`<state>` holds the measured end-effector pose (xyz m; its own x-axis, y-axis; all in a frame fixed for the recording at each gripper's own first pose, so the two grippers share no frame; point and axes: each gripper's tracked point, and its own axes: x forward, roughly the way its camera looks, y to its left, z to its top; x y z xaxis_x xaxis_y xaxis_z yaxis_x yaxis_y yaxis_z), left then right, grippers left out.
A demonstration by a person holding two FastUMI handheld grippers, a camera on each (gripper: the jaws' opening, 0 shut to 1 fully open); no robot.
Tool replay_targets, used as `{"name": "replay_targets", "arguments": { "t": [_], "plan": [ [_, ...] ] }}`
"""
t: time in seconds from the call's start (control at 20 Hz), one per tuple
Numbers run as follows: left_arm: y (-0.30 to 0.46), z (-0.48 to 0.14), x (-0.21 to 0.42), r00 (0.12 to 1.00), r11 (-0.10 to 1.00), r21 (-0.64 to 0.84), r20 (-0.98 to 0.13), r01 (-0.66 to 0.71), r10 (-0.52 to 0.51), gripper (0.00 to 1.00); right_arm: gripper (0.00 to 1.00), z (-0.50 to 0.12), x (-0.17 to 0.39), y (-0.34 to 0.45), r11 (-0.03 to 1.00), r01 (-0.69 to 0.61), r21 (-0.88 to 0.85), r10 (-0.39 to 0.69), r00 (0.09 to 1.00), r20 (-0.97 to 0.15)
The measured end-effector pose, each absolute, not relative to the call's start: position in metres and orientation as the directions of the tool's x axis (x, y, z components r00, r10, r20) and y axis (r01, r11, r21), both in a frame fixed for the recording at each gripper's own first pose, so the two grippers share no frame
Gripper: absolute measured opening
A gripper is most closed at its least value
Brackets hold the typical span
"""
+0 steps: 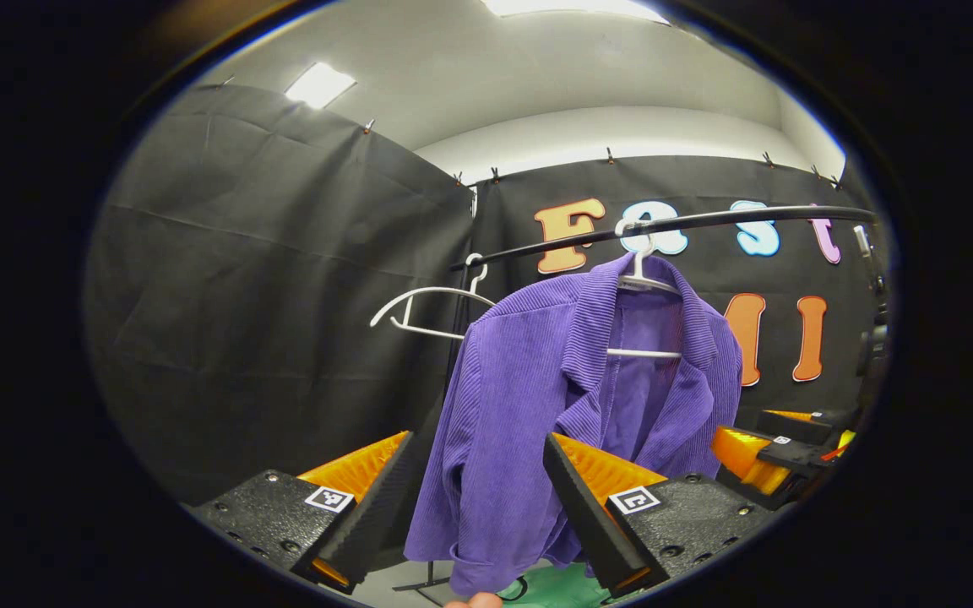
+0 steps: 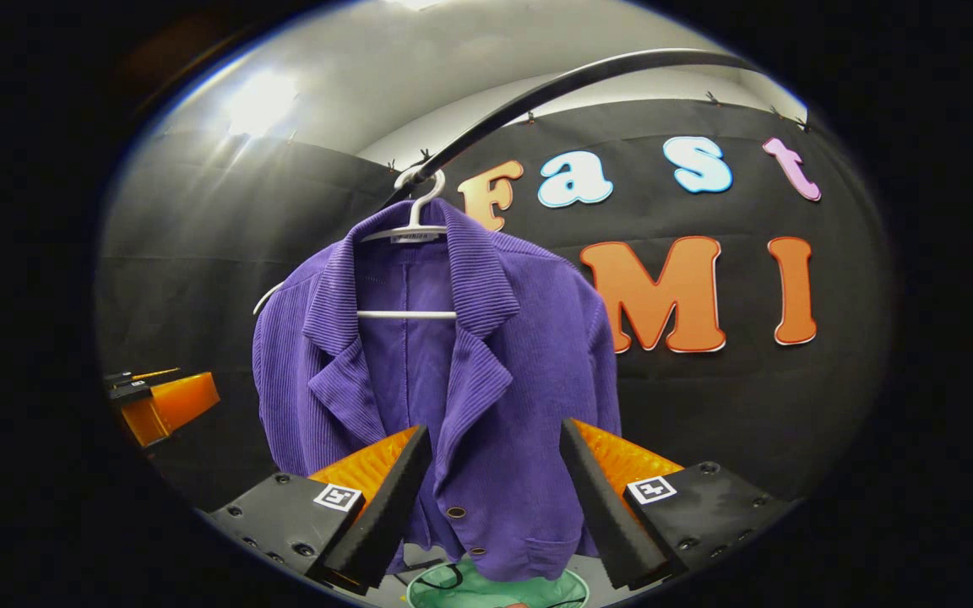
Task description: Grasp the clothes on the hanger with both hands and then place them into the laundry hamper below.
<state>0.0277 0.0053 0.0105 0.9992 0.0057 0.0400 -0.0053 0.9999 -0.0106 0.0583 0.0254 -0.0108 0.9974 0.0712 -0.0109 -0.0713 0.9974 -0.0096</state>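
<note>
Right now the work sits at the approach, before any grasp is made. A purple corduroy jacket [image 2: 453,371] hangs on a white hanger [image 2: 409,232] from the black rail [image 2: 554,84], its front open and lapels facing the right gripper view. The right gripper [image 2: 495,498] stands with its fingers spread wide, the jacket's lower front panel framed in the gap between them, and nothing pinched. The left gripper [image 1: 478,507] is likewise wide open and holds nothing; from its view the jacket's sleeve and side hang in the gap between its fingers, though whether cloth is touching either finger I cannot tell. A second, bare white hanger [image 1: 432,308] hangs farther along the rail. Below the jacket's hem a green hamper [image 2: 495,591] shows at the bottom edge of the right gripper view. The next move, as I judge it, calls for both grippers to push forward until fabric lies well between the fingers, close on opposite sides of the garment, then lift it clear of the hanger before lowering it.
</note>
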Motion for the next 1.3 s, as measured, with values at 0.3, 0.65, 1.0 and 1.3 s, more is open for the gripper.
{"name": "replay_targets", "arguments": {
  "t": [0.3,0.65,1.0,1.3],
  "plan": [
    [0.022,0.009,0.018,0.999,0.999,0.019,0.028,-0.046,0.046,0.91,0.99,-0.029,0.119,0.047,0.997,-0.077,-0.027,0.076,0.997,-0.033],
    [0.038,0.012,0.009,0.995,0.995,0.039,0.037,-0.096,0.095,0.91,0.92,-0.05,0.173,0.018,0.998,0.048,-0.03,-0.049,0.998,-0.035],
    [0.024,-0.001,0.017,0.999,0.999,-0.014,0.01,-0.049,0.049,0.91,0.12,-0.031,0.151,-0.011,0.999,0.023,0.023,-0.023,1.0,-0.004],
    [-0.045,-0.012,0.057,0.991,0.985,-0.104,-0.014,0.134,-0.136,0.92,0.12,0.014,0.096,-0.03,1.0,0.011,0.008,-0.012,0.997,0.073]
  ]
}}
